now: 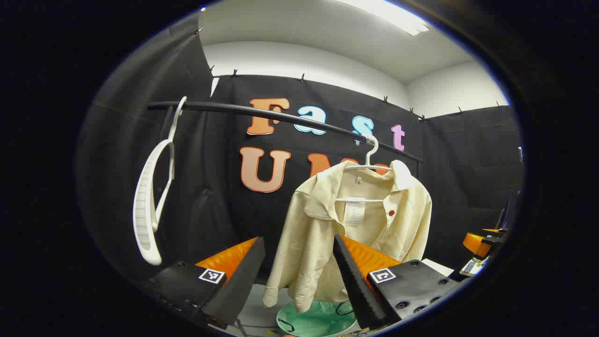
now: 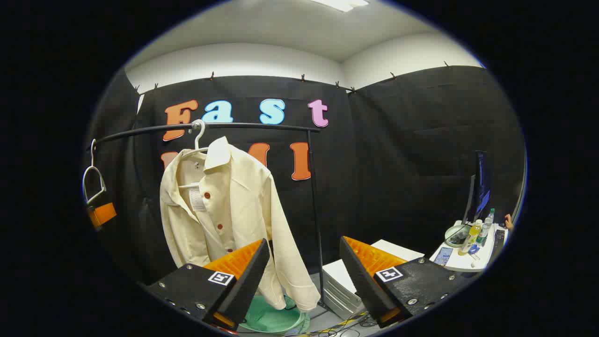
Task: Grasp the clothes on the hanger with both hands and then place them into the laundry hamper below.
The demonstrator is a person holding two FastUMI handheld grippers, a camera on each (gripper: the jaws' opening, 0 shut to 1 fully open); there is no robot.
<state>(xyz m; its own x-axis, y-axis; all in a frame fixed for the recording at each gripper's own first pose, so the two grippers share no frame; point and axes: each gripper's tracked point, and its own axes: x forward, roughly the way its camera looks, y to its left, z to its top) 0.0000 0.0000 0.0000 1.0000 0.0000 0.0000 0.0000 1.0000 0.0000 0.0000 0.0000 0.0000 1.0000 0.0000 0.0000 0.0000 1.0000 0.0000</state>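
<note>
The cream shirt (image 1: 355, 224) is seen hanging lengthwise on its hanger (image 1: 369, 159) above the green hamper (image 1: 318, 320), straight ahead of the wide-open, empty left hand-held gripper (image 1: 299, 276) and left of the equally open, empty right hand-held gripper (image 2: 304, 276).

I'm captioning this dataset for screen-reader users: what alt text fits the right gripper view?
A cream shirt hangs on a white hanger from a black rail, above a green hamper on the floor. The right gripper is open in the foreground, not touching the shirt. An empty hanger hangs at far left.
</note>
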